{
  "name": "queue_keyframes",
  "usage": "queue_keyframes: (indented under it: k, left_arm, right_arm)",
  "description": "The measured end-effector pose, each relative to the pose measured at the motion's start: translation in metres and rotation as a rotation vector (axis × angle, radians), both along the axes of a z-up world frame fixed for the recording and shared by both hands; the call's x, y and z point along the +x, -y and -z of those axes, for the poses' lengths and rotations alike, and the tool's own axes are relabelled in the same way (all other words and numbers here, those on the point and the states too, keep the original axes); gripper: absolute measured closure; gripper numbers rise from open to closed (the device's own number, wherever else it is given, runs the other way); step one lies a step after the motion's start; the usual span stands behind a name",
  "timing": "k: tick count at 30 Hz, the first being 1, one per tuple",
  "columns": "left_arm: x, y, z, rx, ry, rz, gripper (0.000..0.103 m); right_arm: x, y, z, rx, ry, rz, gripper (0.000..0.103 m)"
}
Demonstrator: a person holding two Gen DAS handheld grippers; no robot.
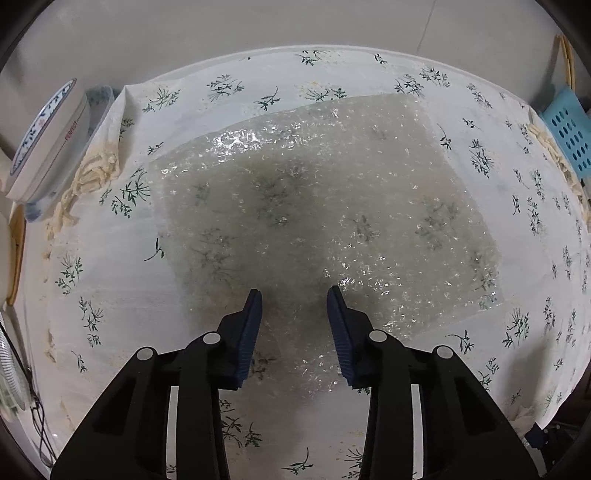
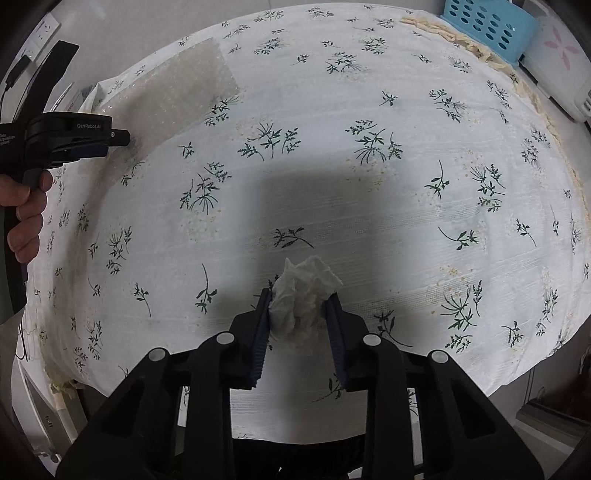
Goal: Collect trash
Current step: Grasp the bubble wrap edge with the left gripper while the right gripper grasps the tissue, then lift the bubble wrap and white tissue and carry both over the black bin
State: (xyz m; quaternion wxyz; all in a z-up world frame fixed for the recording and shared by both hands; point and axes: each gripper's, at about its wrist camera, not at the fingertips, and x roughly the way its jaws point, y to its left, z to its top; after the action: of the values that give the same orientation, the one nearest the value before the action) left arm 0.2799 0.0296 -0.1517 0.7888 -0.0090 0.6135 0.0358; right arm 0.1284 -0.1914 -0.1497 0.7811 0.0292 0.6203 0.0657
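Observation:
A clear sheet of bubble wrap (image 1: pixel 325 214) lies flat on the flowered tablecloth (image 1: pixel 110 288). My left gripper (image 1: pixel 294 293) is open and empty, its fingertips hovering over the sheet's near edge. The sheet also shows in the right wrist view (image 2: pixel 177 92) at the far left, with the left gripper (image 2: pixel 110 142) beside it. My right gripper (image 2: pixel 300 295) is shut on a crumpled white tissue (image 2: pixel 301 295), held just above the tablecloth (image 2: pixel 406 110).
A blue perforated basket (image 2: pixel 487 26) stands at the table's far right corner, also in the left wrist view (image 1: pixel 569 136). A white round tin with a blue-patterned lid (image 1: pixel 48 136) sits past the left edge. A white appliance (image 2: pixel 561 62) stands behind the basket.

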Motion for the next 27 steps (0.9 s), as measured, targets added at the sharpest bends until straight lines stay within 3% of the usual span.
queue_keyframes:
  k: [5, 11, 27]
  left_arm:
    - [0.004, 0.003, 0.001, -0.030, -0.011, -0.012, 0.077]
    - [0.005, 0.008, 0.000, -0.051, 0.000, 0.006, 0.097]
    - [-0.049, -0.005, -0.050, -0.105, 0.110, 0.022, 0.098]
  right_arm:
    - [0.003, 0.000, 0.001, 0.011, -0.005, 0.003, 0.081]
    - [0.003, 0.000, 0.001, 0.026, -0.005, -0.002, 0.087]
    - [-0.002, 0.016, -0.026, 0.059, 0.049, 0.006, 0.088]
